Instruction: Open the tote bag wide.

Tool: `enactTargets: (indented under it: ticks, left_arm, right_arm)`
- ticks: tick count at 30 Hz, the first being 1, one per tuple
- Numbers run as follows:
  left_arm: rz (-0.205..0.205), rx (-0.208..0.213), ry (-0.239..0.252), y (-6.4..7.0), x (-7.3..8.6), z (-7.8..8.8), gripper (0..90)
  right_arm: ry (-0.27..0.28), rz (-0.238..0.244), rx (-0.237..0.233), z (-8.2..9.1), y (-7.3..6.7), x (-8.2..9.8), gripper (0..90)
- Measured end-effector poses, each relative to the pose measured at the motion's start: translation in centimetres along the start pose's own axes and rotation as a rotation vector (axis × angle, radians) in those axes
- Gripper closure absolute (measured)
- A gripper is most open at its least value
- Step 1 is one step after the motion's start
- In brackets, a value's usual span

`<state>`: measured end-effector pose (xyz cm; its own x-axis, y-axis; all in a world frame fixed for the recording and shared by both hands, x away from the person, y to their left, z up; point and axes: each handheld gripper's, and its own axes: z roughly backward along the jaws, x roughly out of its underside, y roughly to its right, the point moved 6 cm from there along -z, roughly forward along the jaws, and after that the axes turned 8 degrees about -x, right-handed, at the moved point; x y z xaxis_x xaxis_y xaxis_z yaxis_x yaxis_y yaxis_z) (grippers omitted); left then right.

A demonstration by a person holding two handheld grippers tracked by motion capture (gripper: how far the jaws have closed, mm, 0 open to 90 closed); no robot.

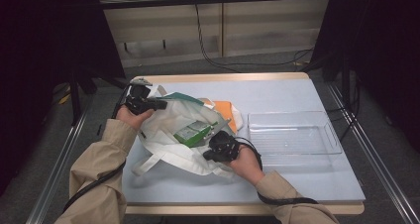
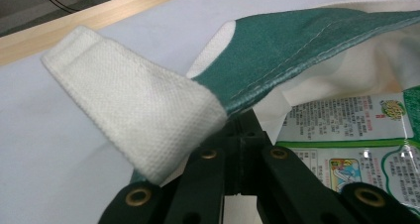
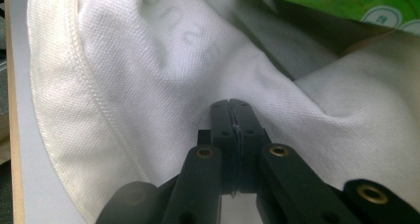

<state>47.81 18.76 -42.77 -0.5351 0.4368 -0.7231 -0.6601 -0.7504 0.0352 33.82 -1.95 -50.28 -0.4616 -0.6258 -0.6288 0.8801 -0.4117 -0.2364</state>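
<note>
At left of the high view, the left hand-held gripper [image 1: 159, 104] is clenched on the green-trimmed rim of a white tote bag [image 1: 166, 127] lying on the surface [image 1: 287, 92]; just right of centre, the right hand-held gripper [image 1: 214, 145] pinches the bag's near white cloth. A green packet [image 1: 193, 133] lies inside the bag's held-open mouth. Thin fabric could slip from either grip, closing the opening. At right, the clear tray [image 1: 293, 135] looks empty.
</note>
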Motion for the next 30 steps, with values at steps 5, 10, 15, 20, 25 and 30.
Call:
enactTargets:
  ticks: [5, 10, 15, 20, 25, 30]
  left_arm:
    - [-0.012, -0.007, -0.012, -0.2, 0.3, -0.4, 90.0]
    - [0.020, -0.001, 0.001, -0.2, 0.5, -0.8, 90.0]
    - [0.029, -0.006, -0.004, -0.4, 0.9, -1.3, 90.0]
    - [0.042, -0.005, -0.012, -0.6, 1.3, -1.8, 90.0]
    - [0.038, -0.007, -0.020, -0.8, 1.7, -2.2, 90.0]
    - [0.043, -0.003, -0.021, -0.8, 1.8, -2.4, 90.0]
  right_arm:
    - [0.002, -0.004, -0.001, 0.0, 0.0, 0.1, 89.2]
    - [0.003, -0.003, -0.002, 0.0, 0.0, 0.2, 89.3]
    - [0.003, -0.007, -0.003, 0.0, 0.0, 0.2, 89.3]
    - [0.013, -0.002, 0.002, -0.1, 0.0, 0.3, 89.3]
    - [0.012, -0.010, -0.002, -0.2, 0.0, 0.4, 89.3]
    - [0.014, -0.009, -0.002, -0.2, 0.0, 0.4, 89.3]
